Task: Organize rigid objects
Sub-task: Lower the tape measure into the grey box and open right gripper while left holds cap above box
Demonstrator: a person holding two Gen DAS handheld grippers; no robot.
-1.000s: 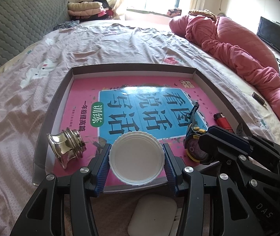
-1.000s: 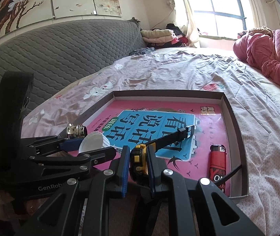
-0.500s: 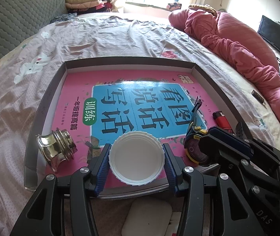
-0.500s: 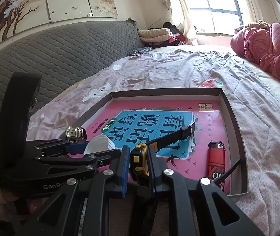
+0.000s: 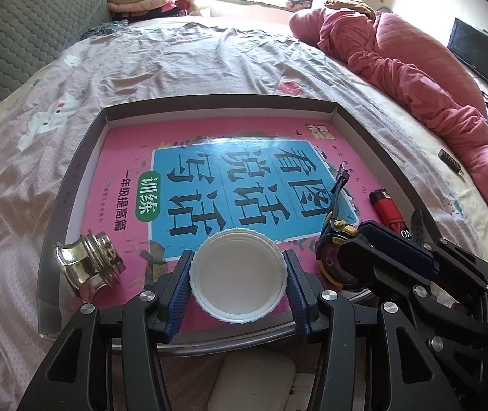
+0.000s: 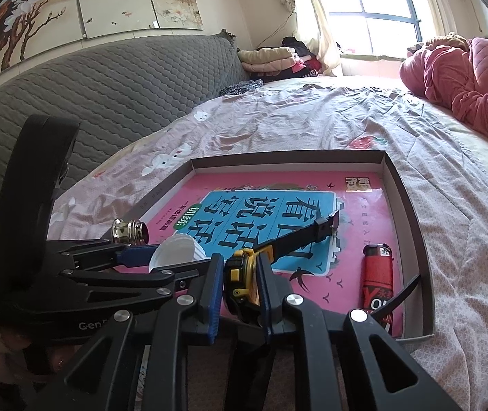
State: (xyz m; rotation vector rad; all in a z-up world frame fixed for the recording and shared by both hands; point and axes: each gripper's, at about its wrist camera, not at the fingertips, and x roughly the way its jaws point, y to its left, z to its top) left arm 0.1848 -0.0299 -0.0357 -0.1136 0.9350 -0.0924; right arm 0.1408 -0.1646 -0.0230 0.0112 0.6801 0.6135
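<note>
My left gripper (image 5: 237, 261) is shut on a round white lid (image 5: 237, 275), its blue pads pressing both sides, just above the near edge of a shallow dark-rimmed box (image 5: 216, 99). A pink and blue book (image 5: 244, 178) lines the box. To the right, my right gripper (image 6: 239, 263) is shut on a yellow-and-black watch (image 6: 240, 274), whose black strap reaches out over the book. From the left wrist view the watch (image 5: 329, 260) shows a purple face. A shiny gold metal knob (image 5: 88, 263) lies in the box's near left corner. A red lighter (image 6: 377, 274) lies along its right side.
The box rests on a wrinkled pink bedsheet (image 5: 192, 58). A bunched pink quilt (image 5: 415, 78) lies at the far right and a grey padded headboard (image 6: 107, 85) at the left. A white flat pad (image 5: 250, 383) sits below the box's near edge. A small dark item (image 5: 451, 164) lies on the sheet at the right.
The left gripper has shifted slightly over the box's near edge, the lid still in its grip. The right gripper and the watch have stayed put.
</note>
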